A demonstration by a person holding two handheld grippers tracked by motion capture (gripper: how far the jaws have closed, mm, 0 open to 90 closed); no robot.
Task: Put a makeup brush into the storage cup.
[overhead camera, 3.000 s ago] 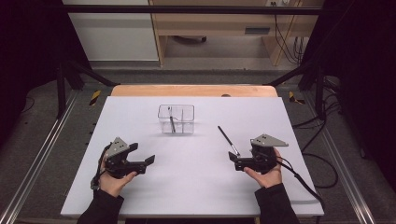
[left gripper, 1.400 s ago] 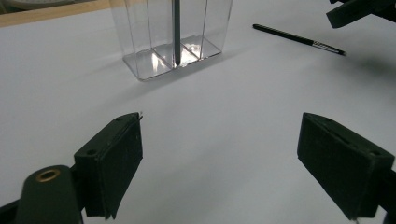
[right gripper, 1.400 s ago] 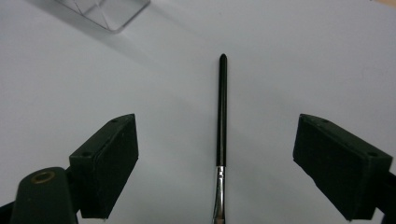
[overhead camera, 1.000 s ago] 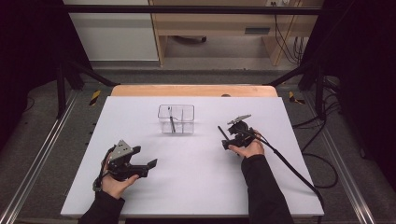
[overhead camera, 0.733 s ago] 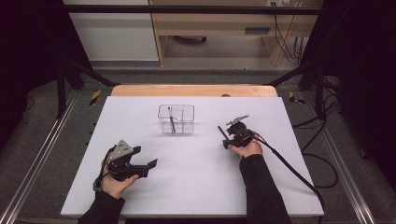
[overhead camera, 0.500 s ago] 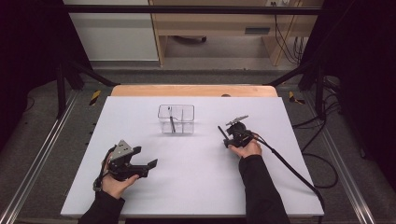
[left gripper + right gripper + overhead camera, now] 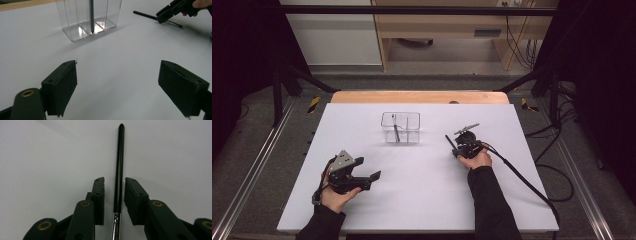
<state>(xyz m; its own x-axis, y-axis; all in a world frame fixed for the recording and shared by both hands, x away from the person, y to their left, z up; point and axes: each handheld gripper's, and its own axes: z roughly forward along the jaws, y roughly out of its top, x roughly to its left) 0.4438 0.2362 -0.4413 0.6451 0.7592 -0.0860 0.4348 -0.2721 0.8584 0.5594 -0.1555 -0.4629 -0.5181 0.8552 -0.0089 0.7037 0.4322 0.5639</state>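
The black pen (image 7: 120, 167) lies flat on the white table (image 7: 422, 200), right of the clear divided holder (image 7: 400, 128) and well apart from it, and I have my right gripper (image 7: 114, 182) straddling it. Its jaws have just been closing, but a sliver of table shows on either side of the barrel, so the pads aren't pressing yet. They bracket the pen low on its black barrel, near the chrome section, so I judge it could pivot and droop once lifted. If one pad lands first, the pen may roll or skate sideways out of the gap. A pen (image 7: 91, 15) already stands in the holder, which a careless insertion could knock. My left gripper (image 7: 117, 82) waits with jaws wide apart and empty, facing the holder, resting on the table near me.
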